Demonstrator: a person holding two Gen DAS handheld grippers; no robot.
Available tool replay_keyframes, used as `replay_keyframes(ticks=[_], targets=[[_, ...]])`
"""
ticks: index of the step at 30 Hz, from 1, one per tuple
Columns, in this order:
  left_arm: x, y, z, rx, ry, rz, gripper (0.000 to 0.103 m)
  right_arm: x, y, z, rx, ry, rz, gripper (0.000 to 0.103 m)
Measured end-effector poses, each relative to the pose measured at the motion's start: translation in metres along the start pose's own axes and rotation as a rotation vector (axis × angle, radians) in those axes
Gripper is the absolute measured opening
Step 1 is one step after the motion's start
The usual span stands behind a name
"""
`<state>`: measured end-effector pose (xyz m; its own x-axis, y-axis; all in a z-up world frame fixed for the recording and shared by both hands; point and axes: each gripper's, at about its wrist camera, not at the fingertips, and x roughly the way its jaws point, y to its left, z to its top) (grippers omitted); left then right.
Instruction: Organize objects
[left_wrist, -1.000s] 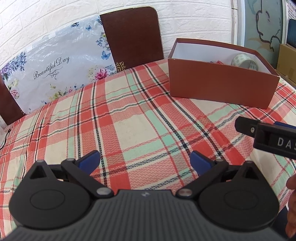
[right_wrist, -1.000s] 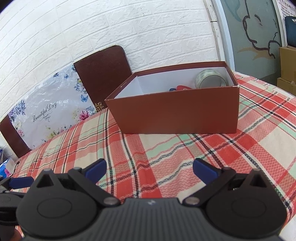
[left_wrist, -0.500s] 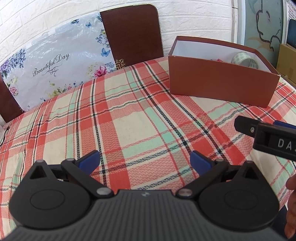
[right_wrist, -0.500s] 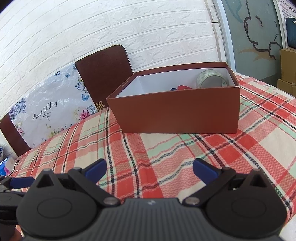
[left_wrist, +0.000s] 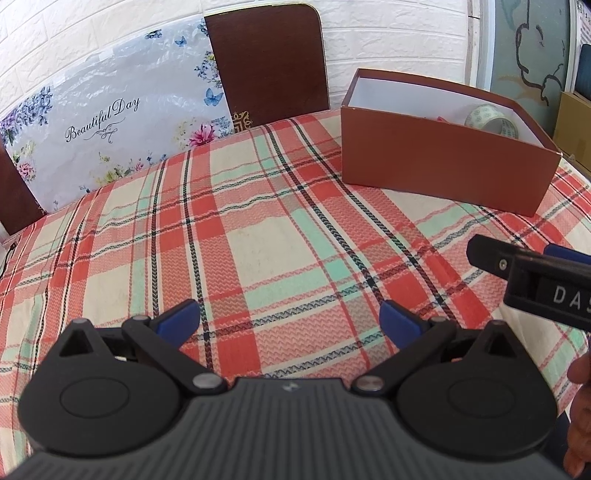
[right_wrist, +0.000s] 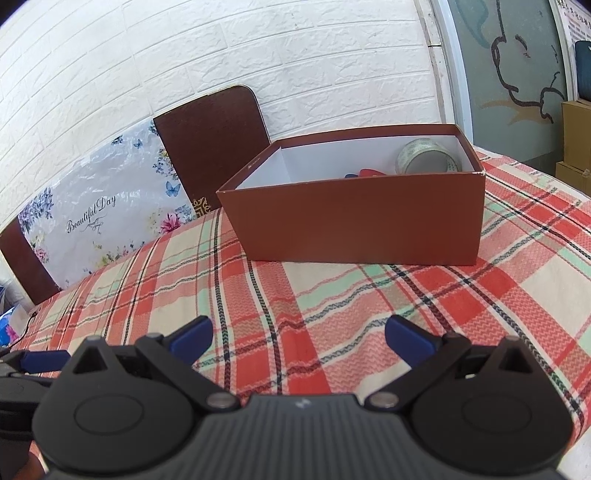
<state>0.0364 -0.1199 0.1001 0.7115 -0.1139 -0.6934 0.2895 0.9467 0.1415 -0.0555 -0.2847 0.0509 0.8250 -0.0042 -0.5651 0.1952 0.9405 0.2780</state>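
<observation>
Left wrist view: the left hand-held gripper (left_wrist: 290, 317) is hovering released and empty, well short of the brown box (left_wrist: 443, 162) holding a tape roll (left_wrist: 493, 120); right wrist view: the right hand-held gripper (right_wrist: 297, 334) is likewise hovering spread and empty before that box (right_wrist: 354, 221) on the plaid worktop (right_wrist: 332, 295).

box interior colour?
White inside the box, reddish-brown outside; clearest in the right wrist view.

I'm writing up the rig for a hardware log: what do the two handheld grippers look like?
Both match: the left gripper and right gripper have a ribbed dark grey body, two round black discs, black linkage arms with silver pins, and blue finger pads. The right gripper's side bears white letters "DA". No sleeves or cables show.
</observation>
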Motion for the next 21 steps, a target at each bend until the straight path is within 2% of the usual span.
replay_keyframes(ticks=[17,21], targets=[[0.0007,-0.0003,-0.0005,0.004,0.004,-0.003,0.103,-0.0010,0.0009,-0.0002,-0.004,0.003,-0.002,0.103],[-0.0002,0.0010,-0.0005,-0.006,0.000,-0.052,0.103,0.0001,0.0023,-0.0001,-0.010,0.007,-0.001,0.103]])
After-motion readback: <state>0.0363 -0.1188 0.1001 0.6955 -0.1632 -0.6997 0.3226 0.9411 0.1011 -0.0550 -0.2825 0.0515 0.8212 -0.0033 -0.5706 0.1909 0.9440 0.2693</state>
